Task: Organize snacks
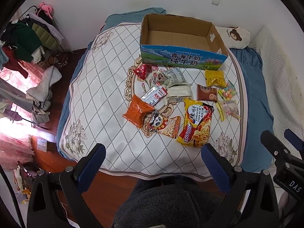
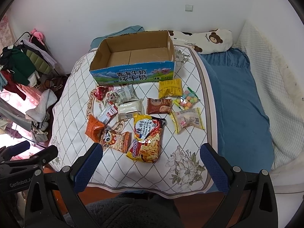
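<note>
Both claws hang spread and empty at the near edge of the bed [image 2: 237,87]: left claw [image 1: 153,152], right claw [image 2: 150,152]. Nothing is packed yet; the cardboard box [image 2: 133,75] sits empty at the far side of the quilted mat [image 1: 98,79], snacks scattered in front of it.

Box front reads "青海牛奶 纯牛奶". Nearest is the noodle packet [image 2: 147,138], reading "sedaap" and "KOREAN ... Cheese Buldak". Left of it lie a panda-print packet [image 2: 115,139] and an orange pouch [image 2: 93,128]. The brown biscuit pack [image 2: 159,106] reads "小酥饼". Right cluster: yellow bag [image 2: 169,89], clear bag of coloured candy balls [image 2: 187,100], pale wrapped pastry [image 2: 188,120]. Small white and red sachets are piled left of centre; their text is too small to read.

Handling, as a judgement: everything looks light, and the film wrappers are slick and crinkly, likely to slip. Noodles and biscuits probably crush, so pinch a crimped end seam or corner, not the middle. The soft mat gives, so a claw can press down to get under an edge.
</note>
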The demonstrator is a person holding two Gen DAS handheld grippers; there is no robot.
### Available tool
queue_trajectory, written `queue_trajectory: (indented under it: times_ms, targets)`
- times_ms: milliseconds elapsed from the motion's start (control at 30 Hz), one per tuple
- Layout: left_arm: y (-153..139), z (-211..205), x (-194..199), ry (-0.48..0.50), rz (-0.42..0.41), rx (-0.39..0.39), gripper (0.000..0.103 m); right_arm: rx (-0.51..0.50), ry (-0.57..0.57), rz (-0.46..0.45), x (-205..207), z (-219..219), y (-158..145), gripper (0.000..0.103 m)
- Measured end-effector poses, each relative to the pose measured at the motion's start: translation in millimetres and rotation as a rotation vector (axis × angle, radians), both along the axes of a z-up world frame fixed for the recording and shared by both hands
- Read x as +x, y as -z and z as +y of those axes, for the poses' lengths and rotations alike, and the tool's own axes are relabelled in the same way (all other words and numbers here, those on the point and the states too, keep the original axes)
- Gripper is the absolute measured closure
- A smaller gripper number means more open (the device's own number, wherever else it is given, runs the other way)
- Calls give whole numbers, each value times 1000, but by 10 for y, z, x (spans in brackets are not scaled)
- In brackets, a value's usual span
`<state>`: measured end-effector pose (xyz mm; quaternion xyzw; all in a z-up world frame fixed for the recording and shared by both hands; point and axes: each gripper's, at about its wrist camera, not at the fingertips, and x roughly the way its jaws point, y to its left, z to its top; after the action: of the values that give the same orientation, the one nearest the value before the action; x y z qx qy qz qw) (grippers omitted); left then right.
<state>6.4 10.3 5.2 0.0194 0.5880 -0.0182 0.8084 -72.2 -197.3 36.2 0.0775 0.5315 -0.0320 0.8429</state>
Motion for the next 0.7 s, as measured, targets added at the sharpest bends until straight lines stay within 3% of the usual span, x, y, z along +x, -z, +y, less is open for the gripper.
queue_trajectory:
  times_ms: [700]
  targets:
    - [-14,-9,14,1,3,-1,0,5,-4,0,31,-15,-27,0]
